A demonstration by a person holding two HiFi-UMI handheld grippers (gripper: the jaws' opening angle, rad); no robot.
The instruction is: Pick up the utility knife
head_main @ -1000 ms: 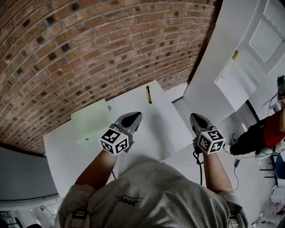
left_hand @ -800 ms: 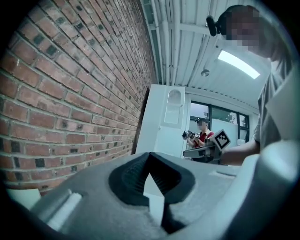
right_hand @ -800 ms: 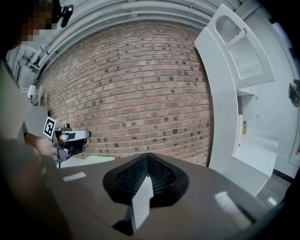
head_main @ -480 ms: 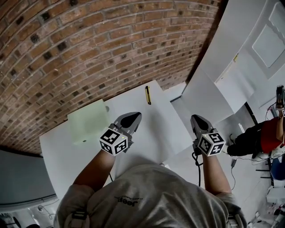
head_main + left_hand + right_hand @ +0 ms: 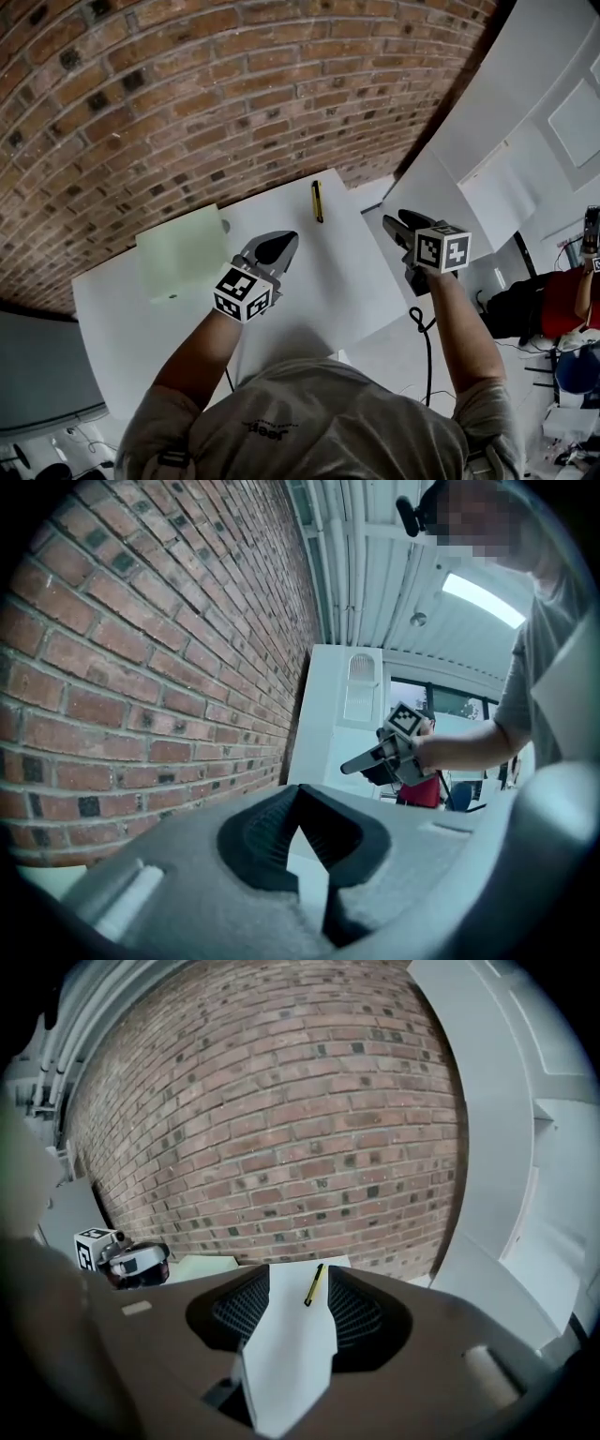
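Behind everything, a red brick wall (image 5: 187,94) filled the far side of the head view, from 9 o'clock round to 1 o'clock. Against its foot stood a white table (image 5: 319,281), and on the table's far left part, at about 10 o'clock from the person, lay a flat pale green box (image 5: 183,253). Over the middle of the table the left gripper (image 5: 284,242) hung with its jaws pressed together at the tips and nothing between them, the green box just beside it at 9 o'clock. At 3 o'clock of it, off the table's right edge, the right gripper (image 5: 394,222) tilted downward toward the tabletop; its jaws were opening and stood well apart, with only bare tabletop showing in the gap and no thing between the pads. Smallest of all, the utility knife (image 5: 317,201), slim, yellow and black, lay flat near the table's far edge at 12 o'clock, close to the wall, untouched, at about 1 o'clock from the left gripper and 10 o'clock from the right, well apart from both.
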